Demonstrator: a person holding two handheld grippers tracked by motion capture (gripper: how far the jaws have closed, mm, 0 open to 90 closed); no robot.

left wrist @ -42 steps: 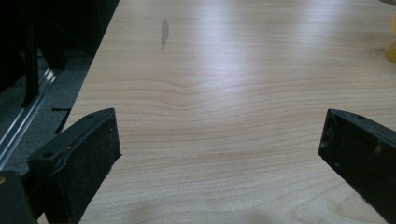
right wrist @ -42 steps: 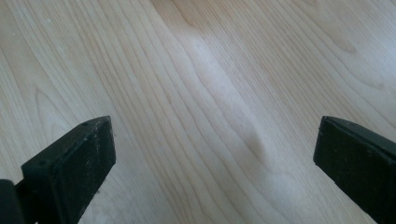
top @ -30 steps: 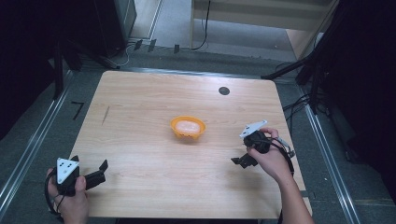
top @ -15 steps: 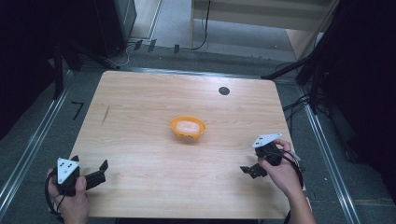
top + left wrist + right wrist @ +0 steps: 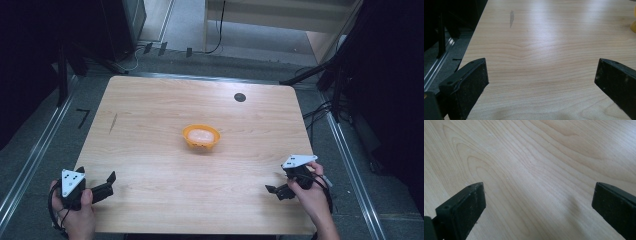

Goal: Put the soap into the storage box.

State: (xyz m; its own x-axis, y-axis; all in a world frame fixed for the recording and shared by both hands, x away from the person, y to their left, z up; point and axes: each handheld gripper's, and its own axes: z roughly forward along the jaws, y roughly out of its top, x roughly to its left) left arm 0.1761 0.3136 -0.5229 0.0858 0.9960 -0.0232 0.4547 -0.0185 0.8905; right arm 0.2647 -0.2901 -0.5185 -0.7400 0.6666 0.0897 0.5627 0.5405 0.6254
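Both tools gaping empty: left tool [image 5: 102, 186] sitting lower left of frame, right tool [image 5: 278, 190] lower right; orange bowl [image 5: 201, 136] resting mid-worktop [image 5: 150, 130]

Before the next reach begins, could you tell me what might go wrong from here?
The orange bowl sits alone mid-table, far from both open grippers, so a fast approach might shove it instead of gripping it. The right gripper hovers near the table's front edge; its trailing cable could perhaps snag there.
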